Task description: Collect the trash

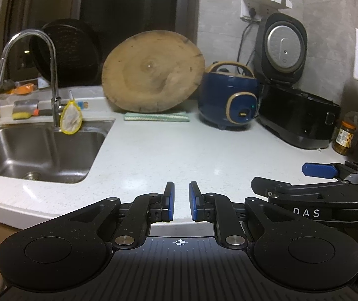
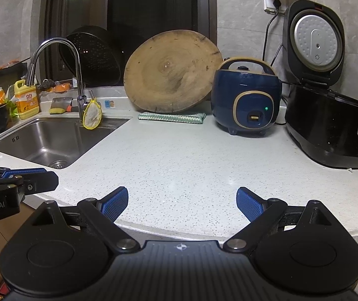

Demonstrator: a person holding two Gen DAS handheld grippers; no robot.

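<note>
My left gripper (image 1: 181, 186) hovers at the front edge of the speckled white countertop (image 1: 174, 150), its blue pads nearly together with nothing between them. My right gripper (image 2: 182, 192) stands open beside it over the same countertop (image 2: 191, 165), also with nothing in it. Each gripper shows in the other's view: the right gripper (image 1: 289, 175) at the right edge, the left gripper (image 2: 26, 176) at the left edge. I can make out no loose piece of trash on the counter ahead of the fingers.
A steel sink (image 2: 53, 143) with a tall faucet (image 2: 78, 87) lies left, a yellow-rimmed scrubber (image 2: 92, 116) by its base. At the back lean a round wooden board (image 2: 171, 75) and a folded cloth (image 2: 171, 117). A blue cooker (image 2: 246, 97) and an open black cooker (image 2: 329, 120) stand right.
</note>
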